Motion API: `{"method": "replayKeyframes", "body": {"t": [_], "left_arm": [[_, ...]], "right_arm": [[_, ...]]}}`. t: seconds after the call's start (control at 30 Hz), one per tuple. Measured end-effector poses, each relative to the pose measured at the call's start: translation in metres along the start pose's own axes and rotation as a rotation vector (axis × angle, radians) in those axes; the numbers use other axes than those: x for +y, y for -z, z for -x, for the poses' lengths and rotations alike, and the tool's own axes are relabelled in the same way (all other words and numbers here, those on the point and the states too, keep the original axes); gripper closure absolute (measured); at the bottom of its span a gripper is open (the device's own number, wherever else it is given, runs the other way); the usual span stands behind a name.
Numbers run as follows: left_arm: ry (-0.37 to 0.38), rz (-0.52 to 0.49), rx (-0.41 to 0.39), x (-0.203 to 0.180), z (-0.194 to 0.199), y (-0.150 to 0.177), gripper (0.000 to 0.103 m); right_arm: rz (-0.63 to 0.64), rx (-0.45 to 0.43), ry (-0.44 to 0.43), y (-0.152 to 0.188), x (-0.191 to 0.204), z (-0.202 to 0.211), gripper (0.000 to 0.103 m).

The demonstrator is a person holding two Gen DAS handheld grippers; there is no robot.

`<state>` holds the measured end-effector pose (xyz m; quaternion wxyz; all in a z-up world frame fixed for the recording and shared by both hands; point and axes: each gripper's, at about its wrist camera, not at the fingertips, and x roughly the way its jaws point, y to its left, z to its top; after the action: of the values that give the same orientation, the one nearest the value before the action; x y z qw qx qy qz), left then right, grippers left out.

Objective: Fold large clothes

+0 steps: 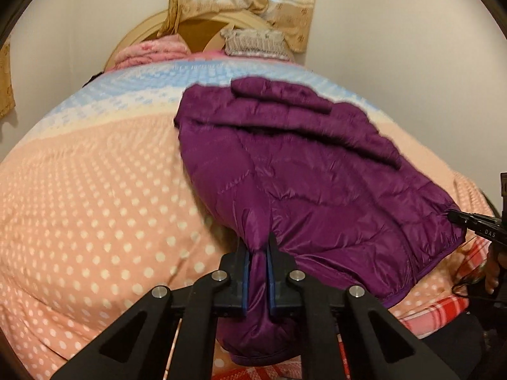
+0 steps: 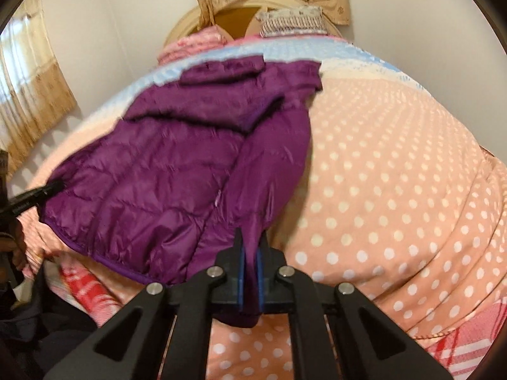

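A purple quilted jacket (image 1: 317,174) lies spread on the bed, collar end away from me and hem toward me. My left gripper (image 1: 257,250) is shut on a bunch of the jacket's near hem corner, and the fabric hangs down between the blue pads. At the right edge of the left wrist view, my right gripper (image 1: 453,217) pinches the other hem corner. In the right wrist view the jacket (image 2: 164,164) stretches up and left, and my right gripper (image 2: 250,243) is shut on its near corner. My left gripper (image 2: 58,186) shows at the left, on the far hem corner.
The jacket rests on a pink polka-dot blanket (image 1: 95,190) with a blue band at the far end. A pink pillow (image 1: 152,50) and a striped pillow (image 1: 253,42) lean on the round headboard. A red plaid sheet (image 1: 443,310) runs along the near bed edge. A hand (image 1: 492,272) holds the right gripper.
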<state>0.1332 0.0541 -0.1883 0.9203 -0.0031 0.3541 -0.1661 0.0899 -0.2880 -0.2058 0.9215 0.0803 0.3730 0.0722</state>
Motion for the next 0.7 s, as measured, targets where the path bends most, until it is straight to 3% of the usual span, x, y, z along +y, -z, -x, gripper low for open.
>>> {"method": "replayKeyframes", "body": {"t": [0.27, 0.5, 0.57, 0.7], "left_arm": [[0.071, -0.014, -0.133, -0.003, 0.069, -0.033, 0.098], [0.11, -0.014, -0.27, -0.001, 0.134, -0.063, 0.098], [0.112, -0.039, -0.28, -0.001, 0.13, -0.071, 0.098], [0.096, -0.038, -0.237, 0.016, 0.082, -0.094, 0.098]], "right_arm": [[0.026, -0.166, -0.093, -0.033, 0.022, 0.076, 0.097], [0.074, -0.343, -0.102, -0.072, 0.035, 0.135, 0.097], [0.083, -0.362, -0.089, -0.086, 0.032, 0.128, 0.097], [0.057, -0.343, -0.085, -0.124, 0.016, 0.082, 0.097]]}}
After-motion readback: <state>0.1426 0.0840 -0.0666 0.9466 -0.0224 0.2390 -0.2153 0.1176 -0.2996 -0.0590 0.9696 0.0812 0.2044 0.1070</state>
